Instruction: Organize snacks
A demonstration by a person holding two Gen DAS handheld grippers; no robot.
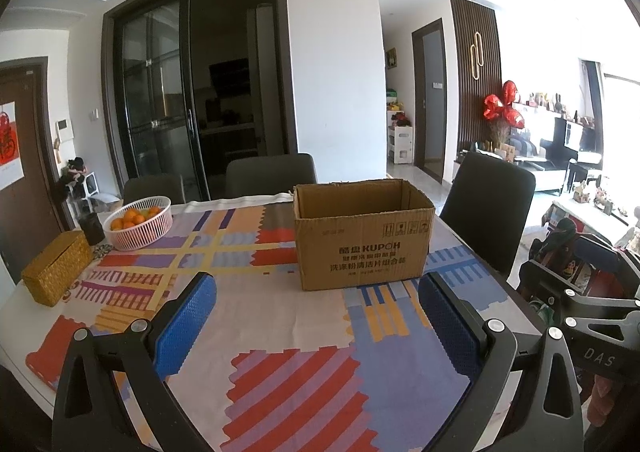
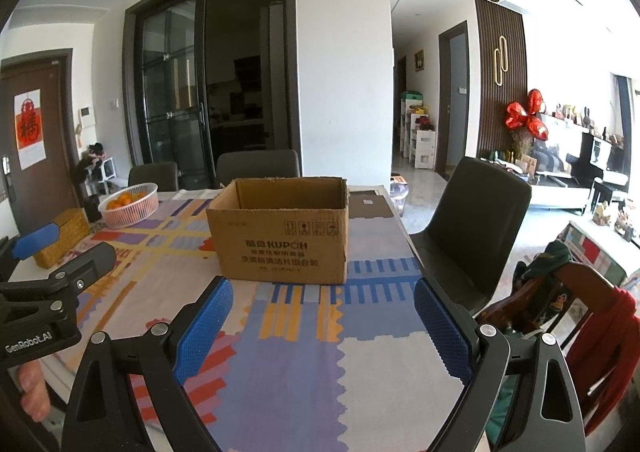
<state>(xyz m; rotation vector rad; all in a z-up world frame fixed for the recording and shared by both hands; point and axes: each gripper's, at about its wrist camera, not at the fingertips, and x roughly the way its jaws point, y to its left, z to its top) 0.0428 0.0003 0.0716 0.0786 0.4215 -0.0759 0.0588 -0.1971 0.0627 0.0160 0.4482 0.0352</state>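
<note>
A corrugated cardboard box (image 1: 362,236) is seen upright on the table (image 1: 280,332), top flaps gone, rim slightly ragged, interior not visible to the bottom. Dark print, including "KUPOH", is carried on its near face. In the left wrist view it sits at about 12 o'clock, slightly toward 1; in the right wrist view (image 2: 280,230) it is at about 11 to 12 o'clock.

The table is covered by a cloth (image 1: 256,252) patterned in red, purple, yellow and blue striped blocks with zigzag edges.

The left tool (image 1: 316,316) is held with its jaws spread wide, nothing between them; its blue pads (image 1: 186,318) are finely dimpled, set on black arms. The right tool (image 2: 322,322) is likewise spread wide and holds nothing; its textured blue pads (image 2: 204,326) match. Both are above the cloth, near the box but apart from it.

At 10 o'clock in the left wrist view, a round pink slatted plastic basket (image 1: 138,226) holding oranges is noted, and nearer, at 9 o'clock, a rectangular woven golden box (image 1: 58,268). Dark upholstered chairs (image 1: 486,207) are placed at the far edge and at 2 o'clock. No object lies between either tool and the cardboard box.
</note>
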